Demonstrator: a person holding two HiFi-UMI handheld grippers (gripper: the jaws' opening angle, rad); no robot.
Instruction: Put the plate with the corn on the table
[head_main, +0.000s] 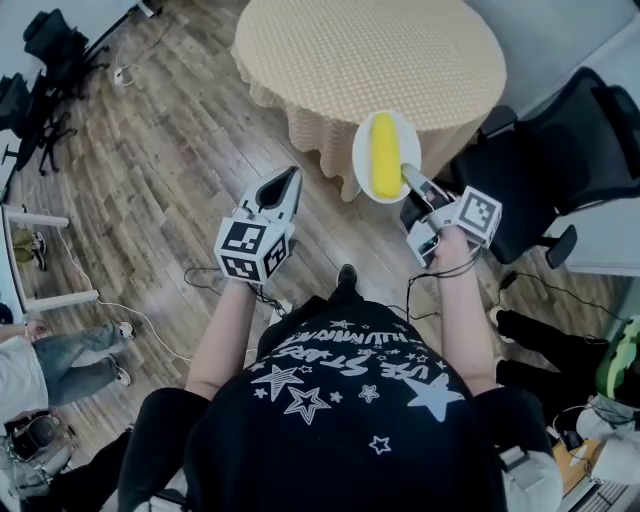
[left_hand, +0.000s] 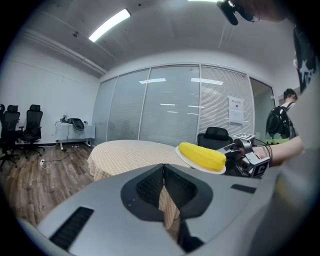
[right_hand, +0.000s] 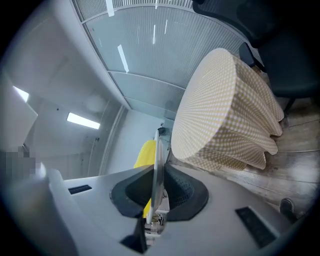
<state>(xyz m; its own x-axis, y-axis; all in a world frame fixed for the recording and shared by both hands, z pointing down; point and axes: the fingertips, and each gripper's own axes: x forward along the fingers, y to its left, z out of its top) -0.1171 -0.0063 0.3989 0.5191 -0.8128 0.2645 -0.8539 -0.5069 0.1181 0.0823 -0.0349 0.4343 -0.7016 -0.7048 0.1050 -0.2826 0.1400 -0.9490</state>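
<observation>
— What's closest?
— The person's black star-printed shirt (head_main: 340, 400), then both grippers.
— The right gripper (head_main: 410, 180)?
— Clamped on the rim of the white plate (head_main: 362, 165). The corn (head_main: 384, 155) lies on it, in the air by the round table's (head_main: 370, 50) near edge.
— The left gripper (head_main: 288, 185)?
— Jaws together, nothing between them.

Head view looks steeply down — both gripper views face the table (head_main: 370, 50).
</observation>
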